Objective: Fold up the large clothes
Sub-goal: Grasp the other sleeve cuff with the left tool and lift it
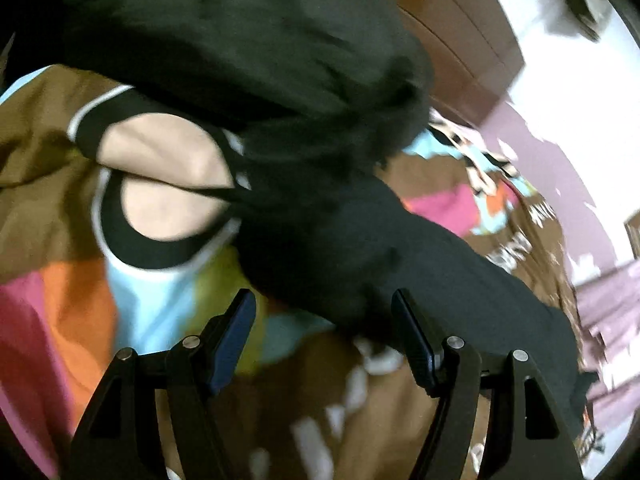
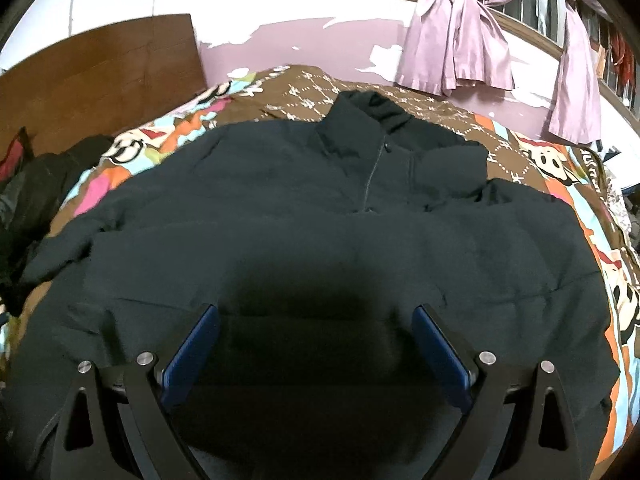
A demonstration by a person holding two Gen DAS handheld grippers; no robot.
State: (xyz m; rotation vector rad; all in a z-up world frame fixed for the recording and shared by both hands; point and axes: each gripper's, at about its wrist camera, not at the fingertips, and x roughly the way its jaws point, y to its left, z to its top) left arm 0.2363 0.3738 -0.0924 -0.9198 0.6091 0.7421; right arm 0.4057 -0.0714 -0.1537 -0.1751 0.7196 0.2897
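Note:
A large dark jacket point(image 2: 320, 216) lies spread front-up on the bed, collar and zip toward the far wall, sleeves out to both sides. My right gripper point(image 2: 316, 314) is open and empty, hovering over the jacket's lower hem. In the left wrist view, blurred by motion, a black part of the jacket point(image 1: 440, 264) runs diagonally across the bedspread. My left gripper point(image 1: 324, 300) is open with that dark cloth just past its fingertips, nothing between the pads. A black garment with white-trimmed round openings point(image 1: 168, 184) lies to the left of it.
The bed has a brown bedspread point(image 2: 440, 108) with bright cartoon patches. A wooden headboard point(image 2: 100, 76) stands at the left. Other dark clothes point(image 2: 36, 184) are piled at the left edge of the bed. Purple curtains point(image 2: 460, 40) hang at a window behind.

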